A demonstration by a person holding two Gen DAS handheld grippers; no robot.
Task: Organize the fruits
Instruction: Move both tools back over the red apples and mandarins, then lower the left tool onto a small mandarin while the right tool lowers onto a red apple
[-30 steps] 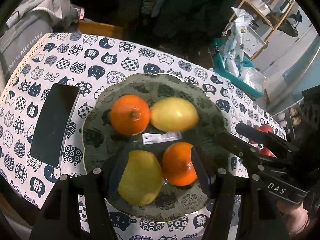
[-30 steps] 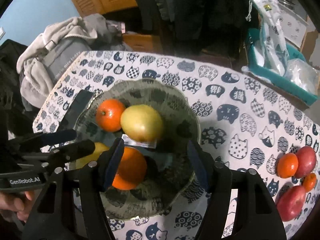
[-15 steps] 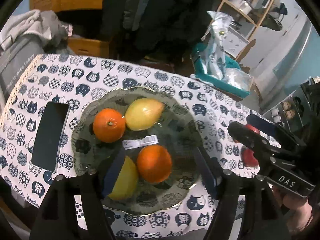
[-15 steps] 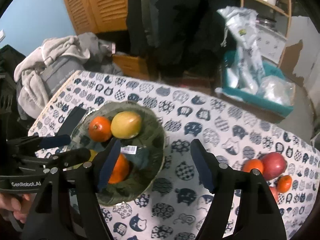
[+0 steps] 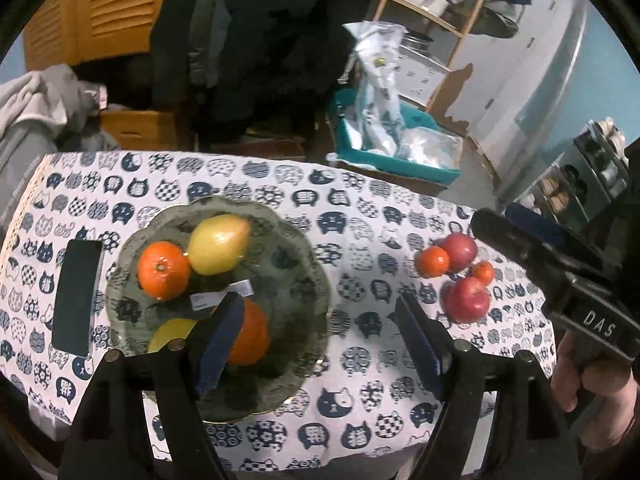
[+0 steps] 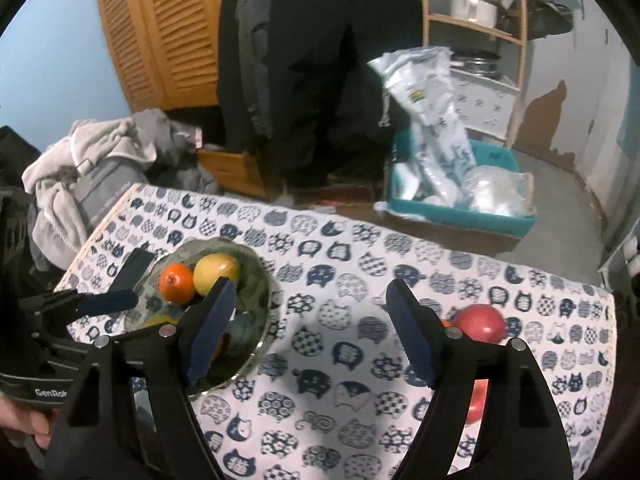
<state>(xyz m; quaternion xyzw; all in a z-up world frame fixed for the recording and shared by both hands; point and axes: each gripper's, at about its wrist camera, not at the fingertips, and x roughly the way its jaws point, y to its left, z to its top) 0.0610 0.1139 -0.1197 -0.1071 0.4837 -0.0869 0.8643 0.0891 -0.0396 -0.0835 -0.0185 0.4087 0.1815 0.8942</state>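
A glass plate point(image 5: 296, 280) on the cat-print cloth holds an orange point(image 5: 163, 270), a yellow pear point(image 5: 218, 244), a second orange point(image 5: 250, 332) and a lemon point(image 5: 170, 336). To its right on the cloth lie two red apples point(image 5: 467, 300) and two small tangerines point(image 5: 433, 261). My left gripper point(image 5: 320, 340) is open and empty above the plate's right edge. My right gripper point(image 6: 308, 332) is open and empty above the cloth between the plate point(image 6: 262, 300) and a red apple point(image 6: 480, 324).
A black phone point(image 5: 77, 300) lies left of the plate. A paper label point(image 5: 220, 296) lies in the plate. Beyond the table's far edge are a teal bin with plastic bags point(image 5: 392, 140), piled clothes point(image 6: 100, 168) and a wooden shelf point(image 6: 472, 28).
Both grippers have lifted up and back from the plate and shifted right. The plate looks smaller, and the apples and tangerines on the right have come into the left wrist view.
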